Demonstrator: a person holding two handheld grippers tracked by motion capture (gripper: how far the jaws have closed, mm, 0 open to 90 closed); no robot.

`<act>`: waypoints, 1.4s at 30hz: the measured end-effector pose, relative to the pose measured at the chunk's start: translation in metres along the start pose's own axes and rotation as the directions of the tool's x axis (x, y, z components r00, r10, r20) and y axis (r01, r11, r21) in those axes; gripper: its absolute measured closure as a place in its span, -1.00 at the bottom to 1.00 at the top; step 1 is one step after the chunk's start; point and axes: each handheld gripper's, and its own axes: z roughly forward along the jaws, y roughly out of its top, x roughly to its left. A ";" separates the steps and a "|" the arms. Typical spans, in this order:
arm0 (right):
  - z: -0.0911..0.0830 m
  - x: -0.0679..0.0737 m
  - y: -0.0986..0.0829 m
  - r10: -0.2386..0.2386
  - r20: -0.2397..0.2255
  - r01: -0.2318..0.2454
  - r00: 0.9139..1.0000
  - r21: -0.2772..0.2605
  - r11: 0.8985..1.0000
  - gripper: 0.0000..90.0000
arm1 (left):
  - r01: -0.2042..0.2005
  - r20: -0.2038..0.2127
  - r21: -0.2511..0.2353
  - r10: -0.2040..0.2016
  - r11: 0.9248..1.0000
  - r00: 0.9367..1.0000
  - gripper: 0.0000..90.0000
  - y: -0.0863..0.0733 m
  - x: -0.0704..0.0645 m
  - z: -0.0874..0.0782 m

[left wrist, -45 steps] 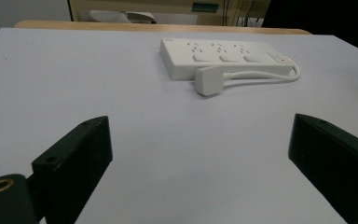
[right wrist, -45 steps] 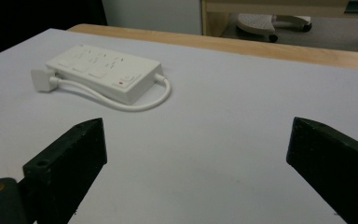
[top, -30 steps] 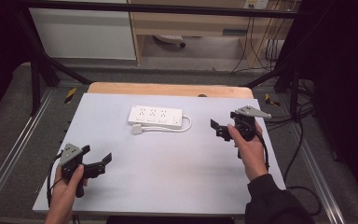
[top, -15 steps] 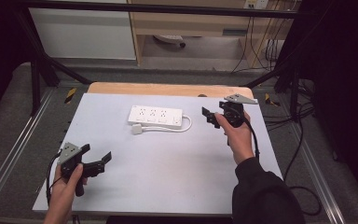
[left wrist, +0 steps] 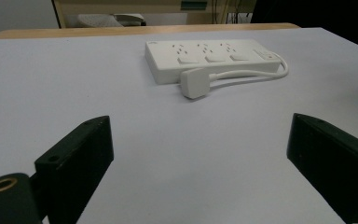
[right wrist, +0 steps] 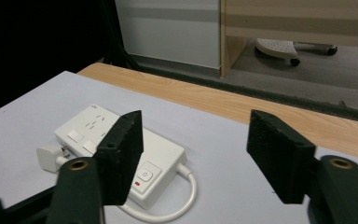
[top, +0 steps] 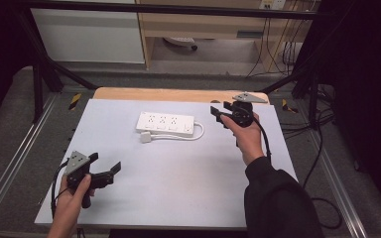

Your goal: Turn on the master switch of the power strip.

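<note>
White tabletop bears power strip; left gripper, right gripper gape, seemingly empty.

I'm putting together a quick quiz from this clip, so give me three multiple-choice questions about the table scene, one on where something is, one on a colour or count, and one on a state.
1. Where does the power strip lie on the table?
A. Toward the far edge, near the middle
B. At the near left corner
C. Off the table, on the floor

2. What colour is the power strip?
A. Black
B. White
C. Red

3. How does the right hand-held gripper stand?
A. Shut on the plug
B. Shut on the cable
C. Open, holding nothing

Answers:
1 A: the high view shows it toward the far edge, left of the right hand-held gripper.
2 B: its body, its cable and its plug are all white.
3 C: the right gripper view shows its jaws wide apart with nothing between them.
</note>
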 end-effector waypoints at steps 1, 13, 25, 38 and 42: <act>0.002 0.000 0.000 -0.002 -0.003 0.002 1.000 0.002 1.000 0.02 | 0.000 -0.006 -0.001 0.000 1.000 1.000 -0.85 0.000 -0.001 0.000; 0.022 0.023 0.004 -0.069 -0.003 0.069 0.998 0.013 0.998 0.88 | -0.017 -0.005 -0.016 0.017 1.000 1.000 -0.85 0.001 -0.003 0.002; 0.056 0.040 -0.006 -0.080 0.022 0.077 0.997 0.104 0.992 1.00 | 0.006 -0.030 -0.012 -0.007 1.000 1.000 -0.84 -0.001 0.003 0.005; 0.091 0.044 -0.031 -0.080 -0.003 0.079 0.997 0.212 0.974 1.00 | 0.002 -0.035 -0.014 -0.003 1.000 0.999 -0.85 0.000 0.002 0.002; 0.097 0.046 -0.033 -0.073 -0.009 0.074 0.997 0.224 0.972 1.00 | -0.002 -0.030 -0.014 0.002 1.000 1.000 -0.85 0.000 0.001 0.003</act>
